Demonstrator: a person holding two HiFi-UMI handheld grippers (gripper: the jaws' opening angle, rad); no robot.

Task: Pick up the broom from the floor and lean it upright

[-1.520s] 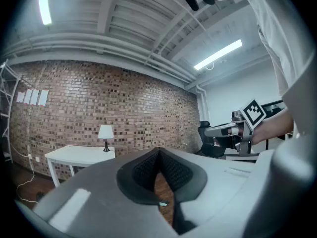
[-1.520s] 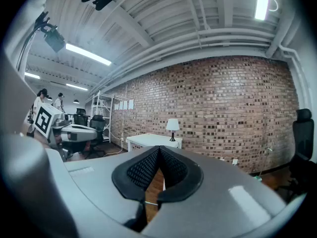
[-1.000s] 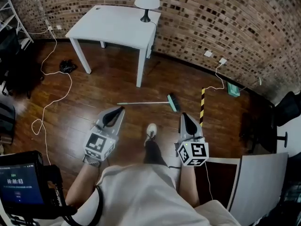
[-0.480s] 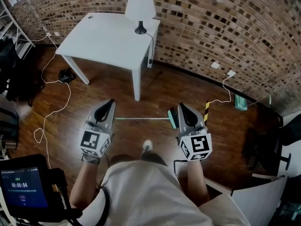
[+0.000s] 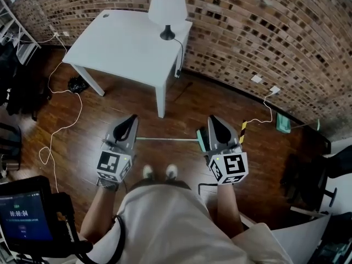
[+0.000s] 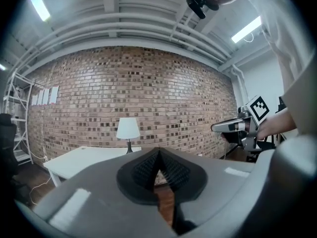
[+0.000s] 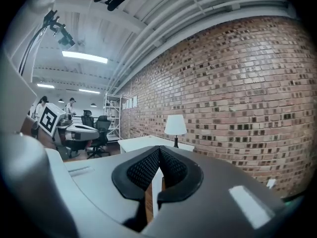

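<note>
Broom [image 5: 168, 139] lying flat on the wooden floor [image 5: 181, 106], just ahead of my shoes [image 5: 171, 171], handle running left to right across the head view. Its green head is sitting at the right end, partly hidden behind my right gripper [image 5: 212, 120]; the bare end of the handle is ending close beside my left gripper [image 5: 131, 119]. Broom is showing between the two tools in that view, and neither one is holding it.

Left gripper: I am carrying it out in front of me, pointing toward the brick wall [image 5: 264, 32]. Its own view is showing the dark ribbed pads meeting at the tips, nothing between them.

Right gripper: I am holding it alongside the left, pointing the same way. Pads are pressing together at the tips, nothing caught between them.

Surroundings: white table [image 5: 121, 43] is standing against the wall beyond the broom, with a white-shaded lamp [image 5: 166, 4] sitting on its far edge. White cable [image 5: 60, 128] is trailing over the floor at left. Yellow-and-black striped strip [image 5: 242, 130] is lying on the floor just right of the right gripper
</note>
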